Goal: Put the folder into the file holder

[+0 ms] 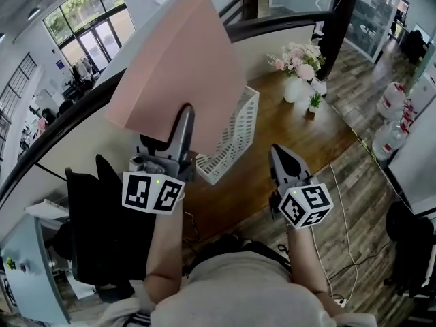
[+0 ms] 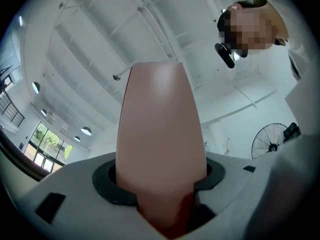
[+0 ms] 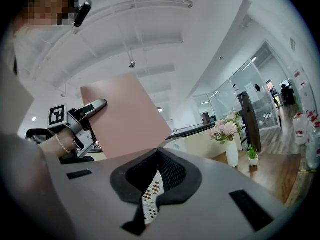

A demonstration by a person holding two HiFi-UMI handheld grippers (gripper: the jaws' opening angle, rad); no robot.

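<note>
A pink folder is held up in the air, tilted, by my left gripper, which is shut on its lower edge. In the left gripper view the folder fills the space between the jaws and rises toward the ceiling. The white mesh file holder stands on the wooden table, just right of and below the folder. My right gripper hovers to the right of the holder, shut with nothing in it. The right gripper view shows the folder, the left gripper and a bit of the holder.
A vase of pink flowers and a small potted plant stand at the table's far right end. A black chair is at the left. Water bottles and a cable are on the floor to the right.
</note>
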